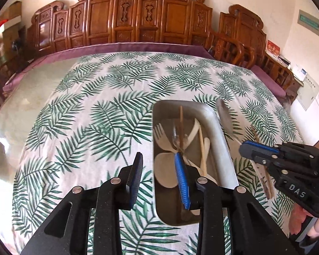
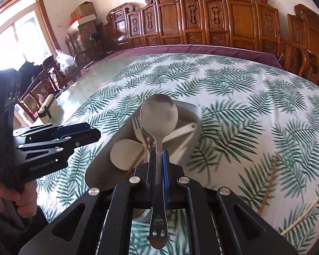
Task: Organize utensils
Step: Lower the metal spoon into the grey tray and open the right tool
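A steel tray [image 1: 221,136] sits on the leaf-print tablecloth and holds a white fork [image 1: 160,135], white spoons, chopsticks and a metal utensil. My left gripper [image 1: 159,170] is open and empty, its right finger over the tray's near end. My right gripper [image 2: 158,161] is shut on a metal spoon [image 2: 158,114], bowl forward, held above the tray [image 2: 196,110]. In the left wrist view the right gripper [image 1: 247,148] sits right of the tray with the spoon [image 1: 224,114] over its rim. The left gripper also shows in the right wrist view [image 2: 91,133].
Two loose chopsticks [image 2: 270,180] lie on the cloth to the right of the tray; they also show in the left wrist view [image 1: 265,178]. Carved wooden chairs [image 1: 138,19] line the table's far edge. Bare glass tabletop [image 1: 32,97] lies to the left.
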Demonstrator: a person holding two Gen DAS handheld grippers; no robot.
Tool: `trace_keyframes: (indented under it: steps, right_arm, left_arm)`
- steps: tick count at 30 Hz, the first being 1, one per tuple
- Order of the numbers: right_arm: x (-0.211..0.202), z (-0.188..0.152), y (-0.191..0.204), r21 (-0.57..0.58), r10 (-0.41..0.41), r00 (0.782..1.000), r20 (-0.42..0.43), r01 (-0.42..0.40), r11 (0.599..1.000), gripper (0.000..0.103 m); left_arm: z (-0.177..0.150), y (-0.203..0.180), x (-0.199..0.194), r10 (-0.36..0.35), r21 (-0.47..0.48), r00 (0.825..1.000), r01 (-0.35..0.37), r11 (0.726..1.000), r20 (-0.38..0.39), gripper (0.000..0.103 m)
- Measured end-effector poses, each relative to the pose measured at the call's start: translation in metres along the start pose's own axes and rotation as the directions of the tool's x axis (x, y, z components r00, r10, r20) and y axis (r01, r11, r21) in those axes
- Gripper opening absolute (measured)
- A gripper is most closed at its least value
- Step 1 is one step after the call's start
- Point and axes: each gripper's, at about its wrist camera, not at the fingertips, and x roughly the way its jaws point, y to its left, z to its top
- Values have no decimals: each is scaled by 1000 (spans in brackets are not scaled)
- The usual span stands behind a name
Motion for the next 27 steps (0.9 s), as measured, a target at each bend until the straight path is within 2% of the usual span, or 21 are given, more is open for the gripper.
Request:
trace_keyframes:
  steps: [12, 19, 24, 27]
  right_arm:
    - [42, 16, 17, 34, 12, 1000, -13, -12, 999, 8]
    - [69, 12, 18, 40, -6, 998, -60, 8, 999, 8]
    - [71, 11, 17, 35, -12, 998, -65, 15, 999, 8]
    - [64, 13, 16, 26, -4, 999, -35, 5, 1000, 11]
  left_arm:
    - [3, 20, -3, 30, -32, 1000, -30, 999, 5, 29]
    - [1, 21, -4, 39, -25, 999, -39, 999, 5, 29]
    - [1, 22, -2, 36, -34, 999, -36, 999, -3, 29]
    - [1, 20, -3, 32, -31, 999, -32, 999, 2, 29]
